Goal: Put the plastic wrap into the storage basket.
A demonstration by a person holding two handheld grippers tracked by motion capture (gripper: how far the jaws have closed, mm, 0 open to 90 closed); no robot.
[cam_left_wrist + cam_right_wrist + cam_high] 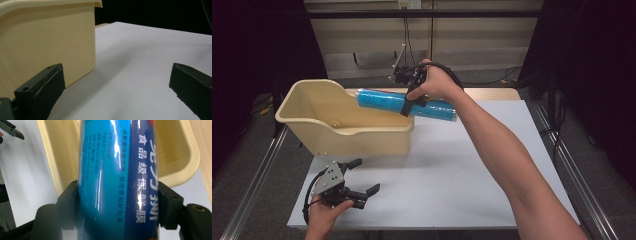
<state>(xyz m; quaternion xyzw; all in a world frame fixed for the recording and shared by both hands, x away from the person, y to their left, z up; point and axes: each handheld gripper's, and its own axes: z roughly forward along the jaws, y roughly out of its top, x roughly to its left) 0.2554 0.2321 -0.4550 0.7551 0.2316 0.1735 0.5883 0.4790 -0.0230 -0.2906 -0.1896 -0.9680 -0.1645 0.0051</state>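
While the blue roll hangs in the air over the bench, its long axis runs nearly level, left end pointing into the cream bin and right end sticking out past the bin's right wall. Left end sits a bit higher than the right, so a slight tilt. Roll's left tip is over the bin's open top, near the back right corner; the rest is outside it, above the white bench sheet.

Right claw clamps the roll crosswise near its middle, jaws closed tight on both sides of the shiny wrapper. Right claw view confirms: roll fills the space between the two black jaws, bin lies straight beyond it, so the bin is ahead and below along the roll's axis. Judgement: the coming move is a push left and down along that axis to slide the roll fully inside; the bin's length looks aligned with the roll, so no big turn is needed. Risk is the right end catching the bin's rim.

Left claw rests low at the near left of the bench, jaws spread wide, holding nothing. Left claw view shows the bin's front wall just beside its left jaw, bare bench between the jaws. Left claw is nearer the bin's front, well apart from the roll; right claw alone carries the load.
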